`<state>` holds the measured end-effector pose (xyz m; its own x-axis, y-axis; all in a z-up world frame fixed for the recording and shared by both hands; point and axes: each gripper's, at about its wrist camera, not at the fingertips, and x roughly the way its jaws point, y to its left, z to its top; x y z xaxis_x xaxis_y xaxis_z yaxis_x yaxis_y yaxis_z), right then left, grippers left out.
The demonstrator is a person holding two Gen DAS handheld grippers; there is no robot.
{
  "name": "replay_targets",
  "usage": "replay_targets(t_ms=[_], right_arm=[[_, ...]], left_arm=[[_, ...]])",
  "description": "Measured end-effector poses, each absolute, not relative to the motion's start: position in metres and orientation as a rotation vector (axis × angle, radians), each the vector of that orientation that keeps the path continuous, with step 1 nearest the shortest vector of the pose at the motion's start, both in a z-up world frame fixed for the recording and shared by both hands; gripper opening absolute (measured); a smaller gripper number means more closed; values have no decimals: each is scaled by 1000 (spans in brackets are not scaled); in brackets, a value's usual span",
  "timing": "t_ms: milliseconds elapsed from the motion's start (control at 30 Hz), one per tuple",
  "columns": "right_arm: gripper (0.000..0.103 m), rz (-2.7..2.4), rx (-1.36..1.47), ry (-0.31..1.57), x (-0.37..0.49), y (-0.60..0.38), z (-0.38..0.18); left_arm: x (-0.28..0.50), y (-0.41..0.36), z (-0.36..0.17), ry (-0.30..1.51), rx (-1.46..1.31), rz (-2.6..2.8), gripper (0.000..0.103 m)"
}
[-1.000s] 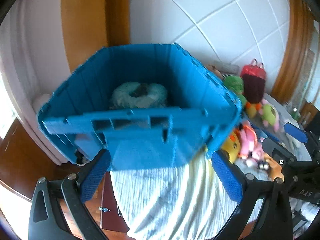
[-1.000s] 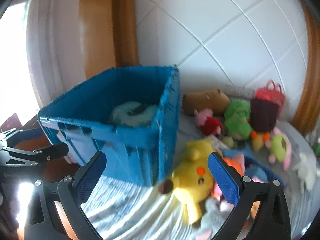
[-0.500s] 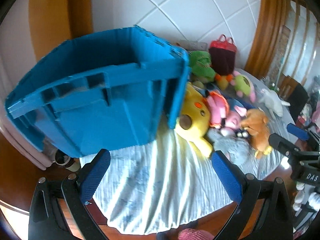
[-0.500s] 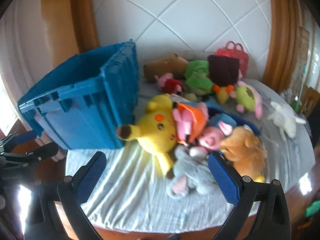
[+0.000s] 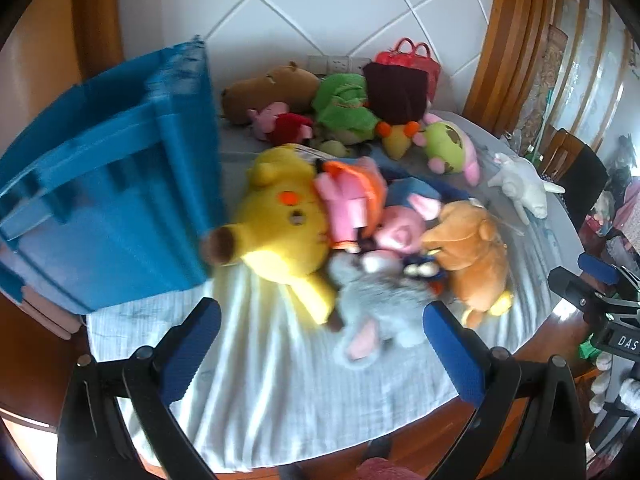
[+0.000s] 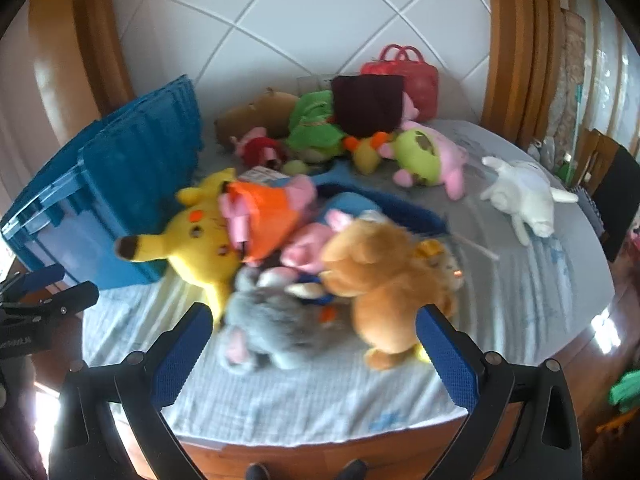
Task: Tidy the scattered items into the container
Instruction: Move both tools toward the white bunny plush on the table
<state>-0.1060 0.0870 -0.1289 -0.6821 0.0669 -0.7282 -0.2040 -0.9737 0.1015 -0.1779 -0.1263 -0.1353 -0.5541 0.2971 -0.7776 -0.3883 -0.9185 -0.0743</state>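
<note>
A crate (image 5: 108, 196) stands at the left end of the table (image 6: 568, 312), on the cloth (image 5: 280, 380), with a heap of soft toys (image 6: 320, 248) just to its right, the nearest one's ear touching the crate's corner. Behind the heap, a second row of toys (image 5: 344, 112) lies along the wall (image 5: 320, 4), with a bag (image 6: 404, 68) at the row's right end against the wall. One toy (image 6: 520, 196) lies apart at the right of the table, and both grippers hang before the near edge, the left gripper (image 5: 320, 344) facing the gap between crate and heap, the right gripper (image 6: 312, 344) facing the heap.
</note>
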Motion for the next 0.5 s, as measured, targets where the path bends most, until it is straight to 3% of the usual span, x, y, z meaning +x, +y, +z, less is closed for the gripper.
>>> replay_targets(t_ms=[500], right_arm=[[103, 2692, -1404, 327, -119, 217, -192]], left_arm=[[-177, 1, -190, 206, -1378, 2387, 103]])
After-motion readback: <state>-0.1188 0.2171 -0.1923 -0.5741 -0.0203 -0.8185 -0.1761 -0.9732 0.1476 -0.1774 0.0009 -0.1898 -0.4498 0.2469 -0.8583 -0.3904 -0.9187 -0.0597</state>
